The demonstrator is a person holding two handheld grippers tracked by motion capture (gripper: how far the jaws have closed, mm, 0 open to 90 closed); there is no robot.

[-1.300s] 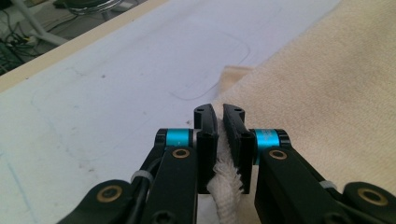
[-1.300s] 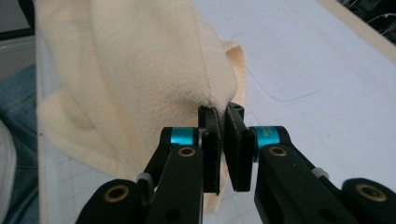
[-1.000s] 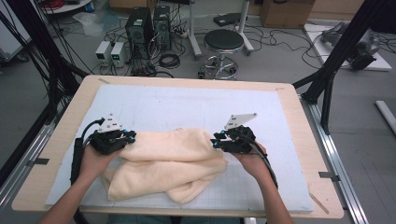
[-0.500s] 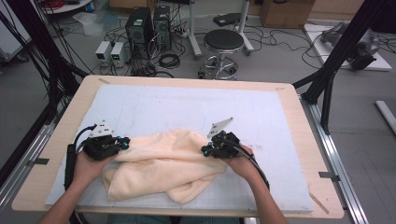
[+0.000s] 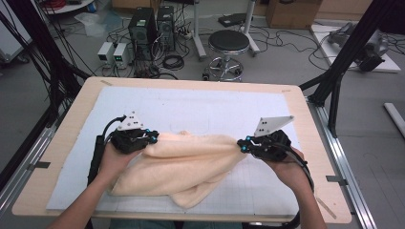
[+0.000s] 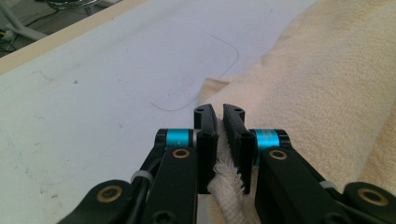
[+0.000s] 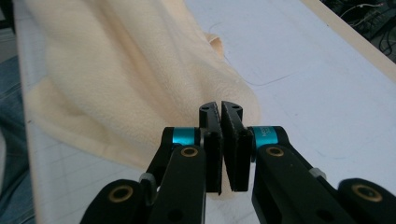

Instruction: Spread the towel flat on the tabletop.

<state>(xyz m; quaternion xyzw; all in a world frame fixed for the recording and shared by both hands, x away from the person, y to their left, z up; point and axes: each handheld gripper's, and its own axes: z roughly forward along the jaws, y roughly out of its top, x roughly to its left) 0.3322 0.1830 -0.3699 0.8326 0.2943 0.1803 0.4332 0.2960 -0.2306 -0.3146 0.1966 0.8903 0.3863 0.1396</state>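
A cream towel [image 5: 186,164] lies on the near half of the white mat [image 5: 200,107], drawn out sideways between the two grippers, with its lower folds sagging toward the person's edge of the table [image 5: 57,121]. The left gripper [image 5: 152,138] has its jaws nearly together on the towel's left end; in the left gripper view a thick roll of the hem [image 6: 229,179] sits pinched between the pads. The right gripper [image 5: 242,145] grips the towel's right end (its jaws have just been closing), and in the right gripper view the jaws stand almost shut, with cloth [image 7: 130,88] running away beyond them. Both grippers face inward, well apart, each in a hand at the mat's near side.
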